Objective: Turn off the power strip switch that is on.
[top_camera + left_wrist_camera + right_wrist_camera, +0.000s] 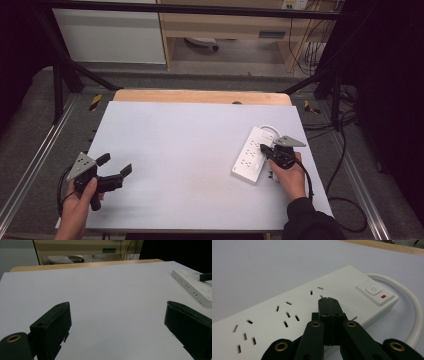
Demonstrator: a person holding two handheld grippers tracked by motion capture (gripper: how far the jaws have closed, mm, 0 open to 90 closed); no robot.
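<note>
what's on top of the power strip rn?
The right claw, jaws shut, sits over the power strip near the switch end; whether it touches is unclear. The socket part beneath its tips is covered.

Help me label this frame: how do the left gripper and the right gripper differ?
The left gripper has its jaws spread wide; the right gripper has them pressed together. The left gripper hangs over bare table with nothing between its jaws; the right gripper's tips sit over the white power strip. Both are black and hand-held.
</note>
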